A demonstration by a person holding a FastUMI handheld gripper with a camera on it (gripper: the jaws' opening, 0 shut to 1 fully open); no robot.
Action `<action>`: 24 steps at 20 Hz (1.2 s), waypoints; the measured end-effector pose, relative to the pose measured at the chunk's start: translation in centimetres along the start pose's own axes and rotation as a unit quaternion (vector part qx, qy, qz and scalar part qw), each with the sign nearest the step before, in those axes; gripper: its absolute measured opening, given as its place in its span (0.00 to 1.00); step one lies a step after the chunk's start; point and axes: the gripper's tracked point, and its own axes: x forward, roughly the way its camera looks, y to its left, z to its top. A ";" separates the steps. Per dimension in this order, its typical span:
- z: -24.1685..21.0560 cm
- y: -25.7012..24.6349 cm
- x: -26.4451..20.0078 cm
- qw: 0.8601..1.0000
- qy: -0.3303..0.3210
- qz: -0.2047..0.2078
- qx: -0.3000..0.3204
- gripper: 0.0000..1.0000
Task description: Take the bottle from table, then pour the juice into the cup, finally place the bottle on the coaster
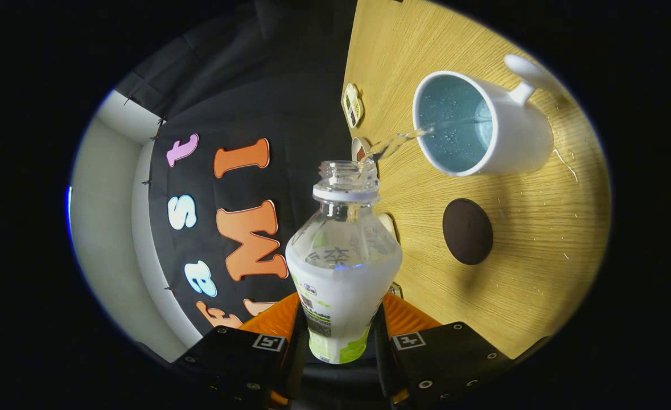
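Both fingers of the tool press on the lower body of the bottle, one at each side, holding it clamped between them. Bottle is uncapped and tipped toward the cup. Clear liquid leaves the bottle mouth as a thin stream and enters the cup. Coaster lies flat on the bench, between fingers and cup, apart from both. Cup stands beyond the coaster, handle pointing away from the bottle.
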 end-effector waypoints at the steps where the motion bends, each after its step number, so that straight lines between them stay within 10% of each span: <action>1: 0.0 0.1 0.0 1.000 -0.001 -0.001 0.000 0.54; 24: 1.0 1.1 -0.2 0.999 -0.010 0.009 0.038 0.54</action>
